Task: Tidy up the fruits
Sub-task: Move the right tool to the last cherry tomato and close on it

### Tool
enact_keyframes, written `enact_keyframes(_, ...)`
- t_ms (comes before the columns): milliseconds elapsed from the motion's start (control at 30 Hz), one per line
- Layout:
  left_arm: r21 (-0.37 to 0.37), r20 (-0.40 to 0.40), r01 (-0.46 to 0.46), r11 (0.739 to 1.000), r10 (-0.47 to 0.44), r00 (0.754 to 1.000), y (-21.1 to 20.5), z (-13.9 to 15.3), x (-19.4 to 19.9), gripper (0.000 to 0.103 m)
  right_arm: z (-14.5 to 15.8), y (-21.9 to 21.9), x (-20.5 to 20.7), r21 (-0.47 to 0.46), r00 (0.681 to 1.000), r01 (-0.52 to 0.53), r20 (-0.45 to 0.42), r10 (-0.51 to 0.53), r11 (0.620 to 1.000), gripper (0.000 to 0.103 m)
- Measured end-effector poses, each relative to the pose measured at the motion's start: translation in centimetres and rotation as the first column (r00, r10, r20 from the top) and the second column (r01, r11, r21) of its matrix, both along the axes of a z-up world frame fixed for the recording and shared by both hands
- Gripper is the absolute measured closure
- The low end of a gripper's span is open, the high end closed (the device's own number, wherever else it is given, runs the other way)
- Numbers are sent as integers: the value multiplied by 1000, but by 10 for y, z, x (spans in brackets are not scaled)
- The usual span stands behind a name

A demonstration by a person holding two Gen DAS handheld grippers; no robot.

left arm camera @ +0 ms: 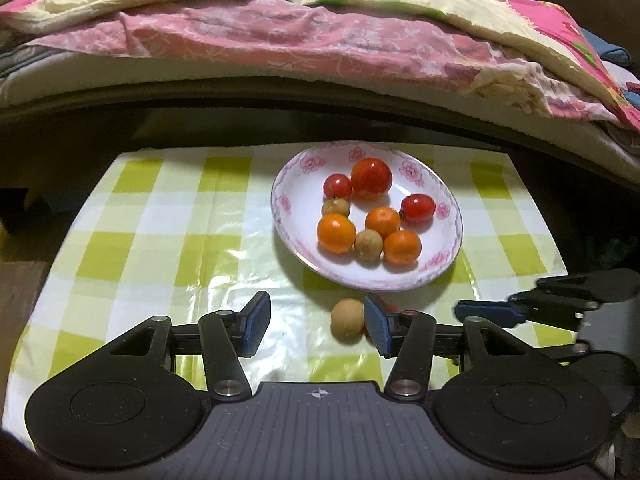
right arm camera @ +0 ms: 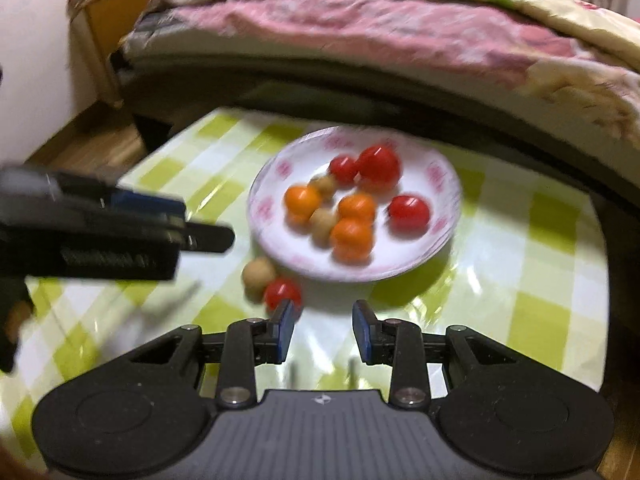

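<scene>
A white plate with pink flowers [left arm camera: 436,184] [right arm camera: 280,168] sits on the green-checked cloth and holds several fruits: red tomatoes [left arm camera: 371,179], small oranges [left arm camera: 336,233] and brown longans [left arm camera: 368,245]. A loose longan [left arm camera: 347,318] [right arm camera: 258,274] and a small red tomato [right arm camera: 282,293] lie on the cloth in front of the plate. My left gripper [left arm camera: 318,326] is open, with the longan just inside its right finger. My right gripper [right arm camera: 325,330] is open and empty, its left finger close to the loose tomato. It also shows at the right of the left wrist view [left arm camera: 520,308].
The table with the checked cloth [left arm camera: 160,216] stands against a bed with pink and cream quilts [left arm camera: 280,32]. A wooden bedside cabinet [right arm camera: 104,40] is at the back left. The right wrist view is motion-blurred.
</scene>
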State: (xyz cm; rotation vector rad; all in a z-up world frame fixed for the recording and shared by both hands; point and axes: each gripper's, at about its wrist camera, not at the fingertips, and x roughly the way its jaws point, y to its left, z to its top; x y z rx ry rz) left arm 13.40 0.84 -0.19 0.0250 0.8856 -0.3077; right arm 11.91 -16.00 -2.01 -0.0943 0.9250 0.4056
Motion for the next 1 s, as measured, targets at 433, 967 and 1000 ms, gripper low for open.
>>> enact_keyframes(433,-20,-26,-12,1000,11,1000,16,-7,1,42,-25,37,25,-25,996,-80,23,81,996,68)
enact_keyframes(967,63,-44,129,990,-126,991,-25,-40,10,44,-18,-1,8,-35,999,-36,-24,35,999,72)
enact_keyframes(1000,62,-46,132,989,-130,990,-29,-42,12,45,-18,-4,8,-36,999,-33,-27,33,999,72)
